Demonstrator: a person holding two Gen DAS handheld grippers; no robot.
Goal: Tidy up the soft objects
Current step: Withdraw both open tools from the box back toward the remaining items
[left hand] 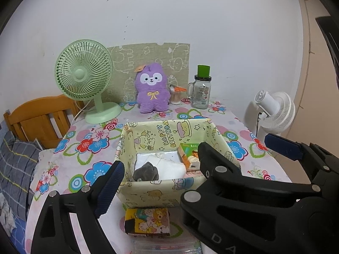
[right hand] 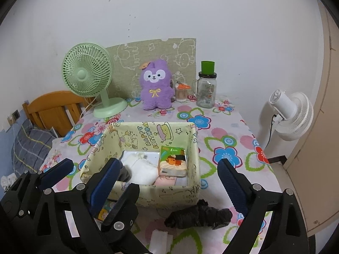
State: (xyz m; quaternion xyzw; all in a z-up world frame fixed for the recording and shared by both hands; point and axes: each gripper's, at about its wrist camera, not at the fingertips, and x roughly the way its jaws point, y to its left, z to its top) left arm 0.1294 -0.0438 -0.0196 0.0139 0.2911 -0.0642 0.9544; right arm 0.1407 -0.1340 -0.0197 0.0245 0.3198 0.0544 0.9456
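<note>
A pale yellow birthday-print box stands mid-table. Inside it lie a white soft bundle, a grey soft piece and a green-orange tissue pack. A dark crumpled sock rests on the cloth just in front of the box. Behind the box sits a purple plush toy. My left gripper and right gripper hover side by side at the box's near edge, their fingers overlapping. Both are open and hold nothing.
Along the back wall stand a green desk fan, a glass jar with a green lid and a swab cup. A white fan stands off the table's right edge. A small cartoon carton lies near me. A wooden headboard is on the left.
</note>
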